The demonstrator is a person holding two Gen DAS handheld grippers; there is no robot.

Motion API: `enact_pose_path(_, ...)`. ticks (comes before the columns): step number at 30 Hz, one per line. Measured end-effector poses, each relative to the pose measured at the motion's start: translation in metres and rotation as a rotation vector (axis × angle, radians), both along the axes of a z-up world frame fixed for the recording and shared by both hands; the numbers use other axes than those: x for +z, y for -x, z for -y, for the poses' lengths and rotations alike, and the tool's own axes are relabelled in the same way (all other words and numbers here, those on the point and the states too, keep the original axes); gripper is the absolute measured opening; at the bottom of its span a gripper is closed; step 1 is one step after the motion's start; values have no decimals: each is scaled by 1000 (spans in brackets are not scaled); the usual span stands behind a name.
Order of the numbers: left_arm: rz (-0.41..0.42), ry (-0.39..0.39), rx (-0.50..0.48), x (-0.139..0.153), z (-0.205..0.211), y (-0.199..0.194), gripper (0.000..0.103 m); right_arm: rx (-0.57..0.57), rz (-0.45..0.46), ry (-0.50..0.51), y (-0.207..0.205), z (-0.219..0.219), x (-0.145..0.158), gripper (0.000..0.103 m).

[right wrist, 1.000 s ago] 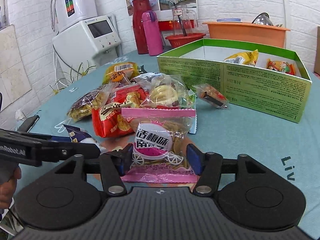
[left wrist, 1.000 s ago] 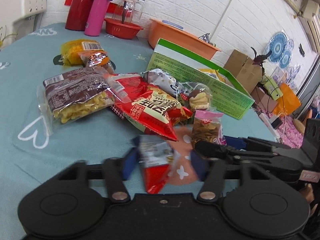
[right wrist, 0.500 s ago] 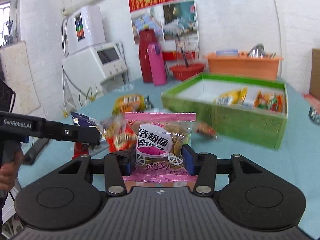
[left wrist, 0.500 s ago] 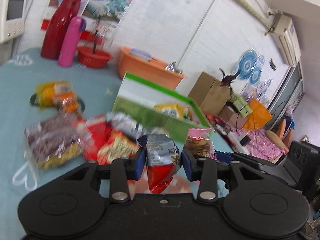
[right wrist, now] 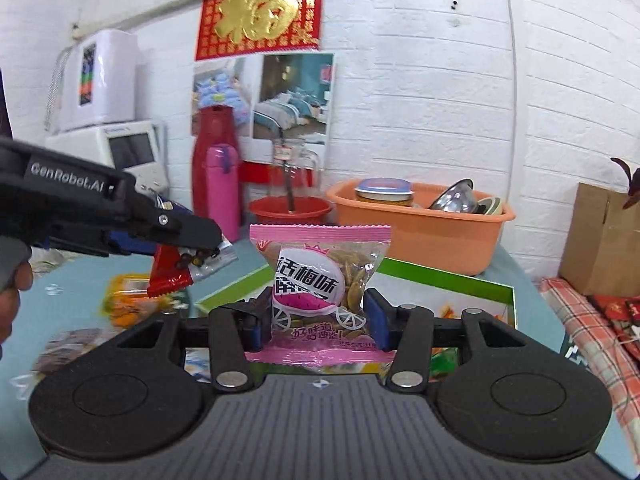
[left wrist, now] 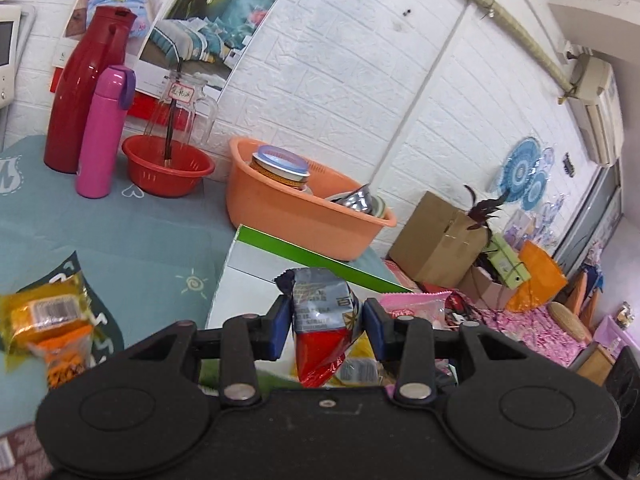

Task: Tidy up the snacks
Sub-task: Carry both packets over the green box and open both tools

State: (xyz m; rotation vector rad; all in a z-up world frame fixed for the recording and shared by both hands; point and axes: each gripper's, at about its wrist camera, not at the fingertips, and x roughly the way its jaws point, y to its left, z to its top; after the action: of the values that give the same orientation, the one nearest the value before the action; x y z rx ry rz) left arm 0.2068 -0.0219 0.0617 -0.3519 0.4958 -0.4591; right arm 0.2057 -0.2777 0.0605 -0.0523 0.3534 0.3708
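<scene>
Pink plastic fills the gap of the right claw [right wrist: 316, 322]: a pink-edged seed packet [right wrist: 320, 296] stands upright there, and both blue pads press on its sides, so this claw is pinching it. Its jaws have just been closing, with the packet between them. Ahead of the claw and below the packet lies the green-rimmed box [right wrist: 452, 284], open at the top, with a few wrappers partly visible inside. Beyond the box sits the orange basin [right wrist: 420, 228] holding a lidded jar and metal bowls.

The left claw [left wrist: 325, 326] is likewise pinched on a thing: a grey-and-red snack packet [left wrist: 322, 320], held upright with its red end hanging below the pads. Its jaws have just been closing a little on that packet. In the right wrist view this same claw [right wrist: 200, 254] comes in from the left side, and the red end of its packet [right wrist: 170, 276] dangles under it. Just in front of the left claw is the white inside of the green-rimmed box [left wrist: 256, 276]. To the claw's left, on the teal tablecloth [left wrist: 132, 240], lie a yellow packet [left wrist: 40, 312] and an orange one touching it. Further ahead and to the left stand a pink flask [left wrist: 102, 132], a red jug [left wrist: 86, 88] and a red bowl [left wrist: 166, 166].
</scene>
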Motion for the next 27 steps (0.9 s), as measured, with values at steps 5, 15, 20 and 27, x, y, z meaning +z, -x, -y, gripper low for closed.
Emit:
enact_pose_path(5, -45, -31, 8, -15, 8, -37, 63, -21, -48, 13, -35, -1, -14, 81)
enact_pose_path(15, -37, -79, 54, -35, 8, -44, 103, -18, -14, 159, -43, -16, -45, 103)
enact_pose_path(20, -51, -58, 42, -21, -1, -25, 103, -31, -13, 128, -24, -3, -29, 103)
enact_pose_path(27, -16, -88, 79, 10, -16, 40, 103, -1, 72, 23, 34, 12, 15, 103)
